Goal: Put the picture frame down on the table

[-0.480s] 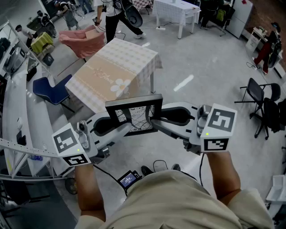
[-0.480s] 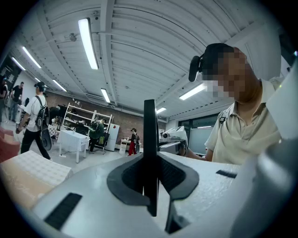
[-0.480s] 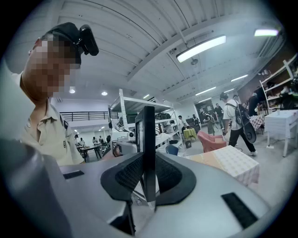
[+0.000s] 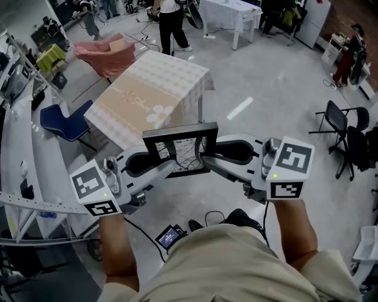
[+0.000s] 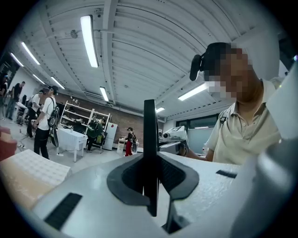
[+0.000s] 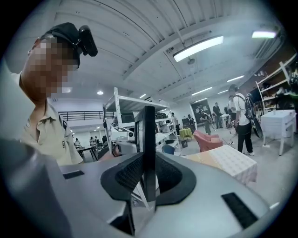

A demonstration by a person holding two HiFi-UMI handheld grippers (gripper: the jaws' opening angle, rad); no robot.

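A black picture frame with a line drawing in it hangs in the air in front of me, above the floor. My left gripper is shut on its left side and my right gripper is shut on its right side. In the left gripper view the frame shows edge-on as a dark upright bar pinched between the pads. The right gripper view shows the same frame edge clamped between the pads. The table, under a beige checked cloth with a flower print, stands ahead and below, apart from the frame.
A blue chair stands left of the table and a pink armchair behind it. Black folding chairs are at the right. A metal rack runs along the left. People walk at the back near a white table. Cables lie by my feet.
Both grippers and the frame stay in about the same spot. A person at the back has walked to the right.
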